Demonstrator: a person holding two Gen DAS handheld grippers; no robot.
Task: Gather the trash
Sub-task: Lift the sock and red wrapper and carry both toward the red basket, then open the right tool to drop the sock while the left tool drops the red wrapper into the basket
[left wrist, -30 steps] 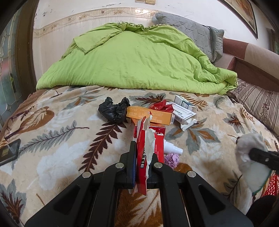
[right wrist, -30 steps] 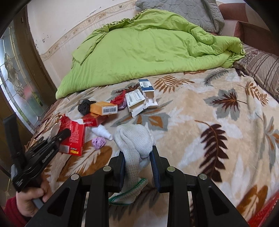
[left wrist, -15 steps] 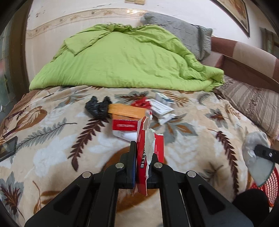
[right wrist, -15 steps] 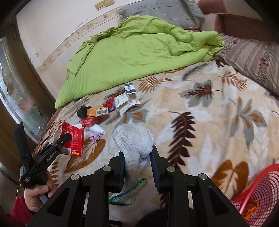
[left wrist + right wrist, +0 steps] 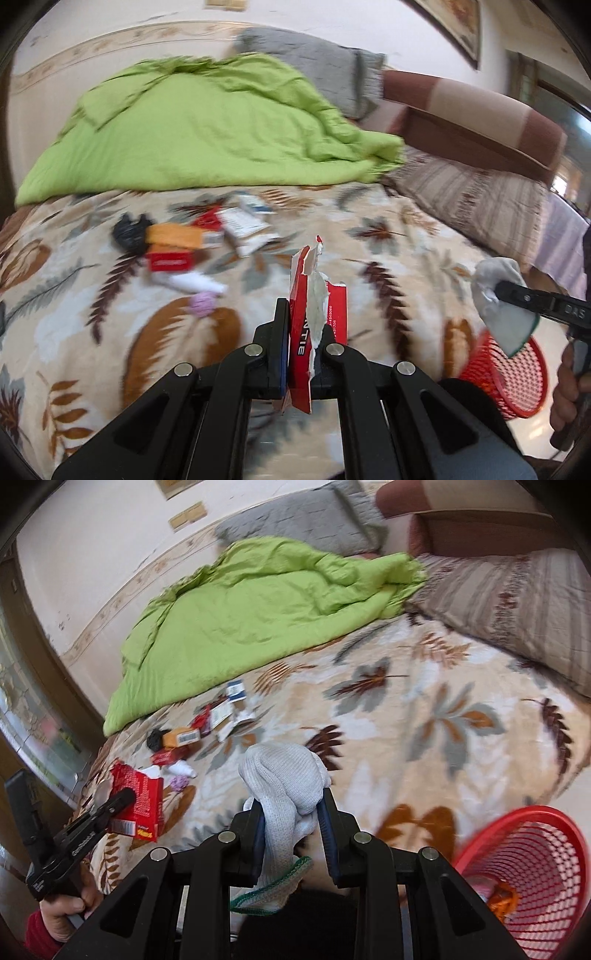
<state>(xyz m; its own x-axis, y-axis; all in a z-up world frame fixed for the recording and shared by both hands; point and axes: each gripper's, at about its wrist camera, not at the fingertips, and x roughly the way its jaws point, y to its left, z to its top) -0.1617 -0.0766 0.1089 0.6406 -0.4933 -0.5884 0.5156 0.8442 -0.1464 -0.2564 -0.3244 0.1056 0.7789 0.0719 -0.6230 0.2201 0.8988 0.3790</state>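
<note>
Carrying a torn red cardboard packet [image 5: 301, 314] in the left hand-held gripper [image 5: 301, 332] and a white knitted glove [image 5: 284, 786] in the right hand-held gripper [image 5: 291, 812], a person is nearing the red mesh basket [image 5: 532, 871] while small boxes [image 5: 184, 736] are lying uncollected on the leaf-patterned bed [image 5: 406, 738].

Soft, even daylight fills both views, casting only faint shadows. Motion blur smears the green quilt [image 5: 207, 129] and the litter on the bed [image 5: 424, 716], while each near claw stays sharp. Fisheye bending curves the walls, and the corners darken to black.
</note>
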